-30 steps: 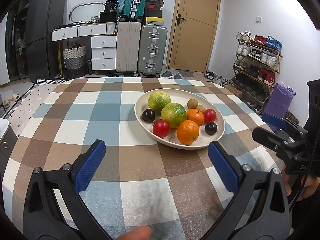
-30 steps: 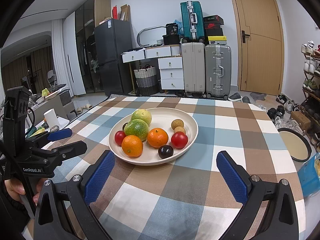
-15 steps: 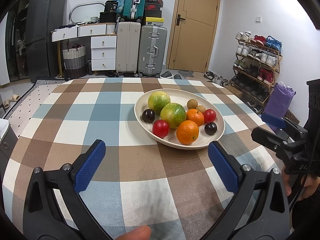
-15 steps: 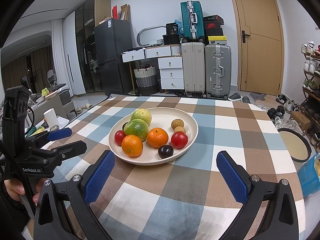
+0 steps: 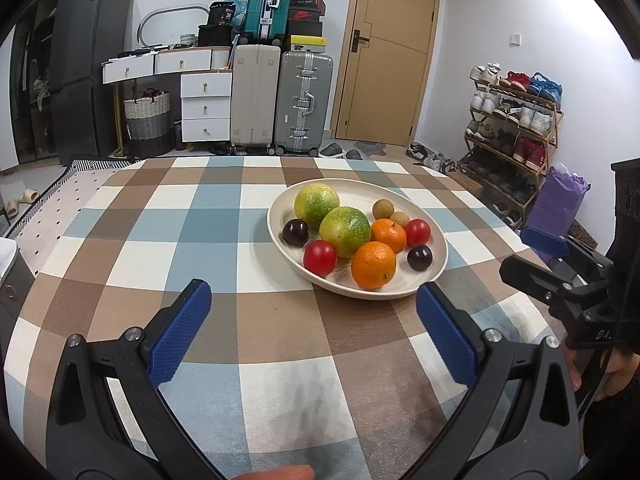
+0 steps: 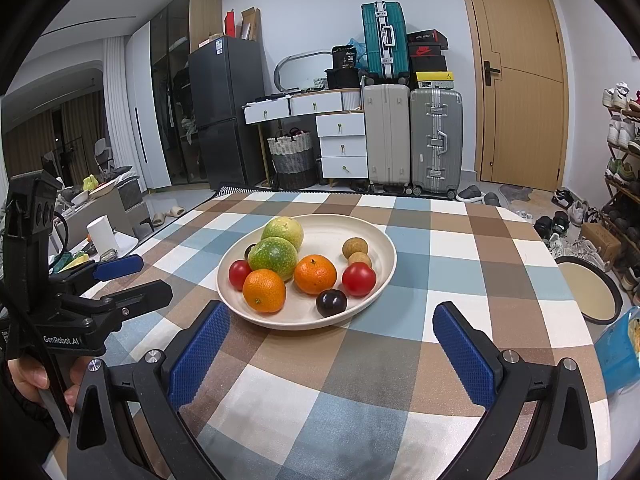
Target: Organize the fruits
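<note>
Beyond both gaping tongs [image 5: 314, 318], fruit plate [image 5: 438, 240]

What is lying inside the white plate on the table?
The white plate holds two green fruits, two oranges, two red fruits, two small brown fruits and two dark plums. Anything underneath them stays hidden.

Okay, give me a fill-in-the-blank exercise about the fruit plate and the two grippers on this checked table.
1. The cream plate holds two oranges, two red tomatoes and two big ____ citrus fruits.
2. Both the left gripper and the right gripper have their jaws ____.
3. All the fruit lies ____ the plate.

Missing words: green; open; on
</note>
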Tool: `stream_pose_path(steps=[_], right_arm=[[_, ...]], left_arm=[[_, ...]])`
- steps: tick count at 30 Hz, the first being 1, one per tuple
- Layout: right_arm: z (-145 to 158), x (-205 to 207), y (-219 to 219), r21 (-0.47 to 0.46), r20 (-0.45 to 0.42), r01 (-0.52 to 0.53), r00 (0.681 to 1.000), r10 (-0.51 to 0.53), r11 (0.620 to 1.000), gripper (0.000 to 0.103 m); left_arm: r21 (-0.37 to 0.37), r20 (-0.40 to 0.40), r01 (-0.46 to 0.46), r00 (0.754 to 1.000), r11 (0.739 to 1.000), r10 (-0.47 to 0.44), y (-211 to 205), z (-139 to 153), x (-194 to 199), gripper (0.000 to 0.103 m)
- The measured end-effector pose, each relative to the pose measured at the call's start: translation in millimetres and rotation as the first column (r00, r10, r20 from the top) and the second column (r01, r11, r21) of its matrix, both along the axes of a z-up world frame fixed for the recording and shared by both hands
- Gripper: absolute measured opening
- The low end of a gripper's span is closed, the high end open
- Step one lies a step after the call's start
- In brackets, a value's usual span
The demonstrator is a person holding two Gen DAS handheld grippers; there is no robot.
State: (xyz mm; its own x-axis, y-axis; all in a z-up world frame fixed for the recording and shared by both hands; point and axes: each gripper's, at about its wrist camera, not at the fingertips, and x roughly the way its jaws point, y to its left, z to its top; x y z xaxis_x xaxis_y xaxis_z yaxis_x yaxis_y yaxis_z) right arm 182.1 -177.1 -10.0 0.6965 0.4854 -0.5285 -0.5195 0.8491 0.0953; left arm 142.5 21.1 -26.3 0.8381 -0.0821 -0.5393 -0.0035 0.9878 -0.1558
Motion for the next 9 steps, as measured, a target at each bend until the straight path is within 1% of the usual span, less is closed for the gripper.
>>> stream_pose_path(steps=[9], right_arm=[[0.2,0.0,0.1,0.0,0.0,0.0,1.0,0.0,1.0,0.103]], left_arm=[[0.001,0.001,-0.002,1.0,1.0,0.002,-0.2,1.6,1.4,0.102]])
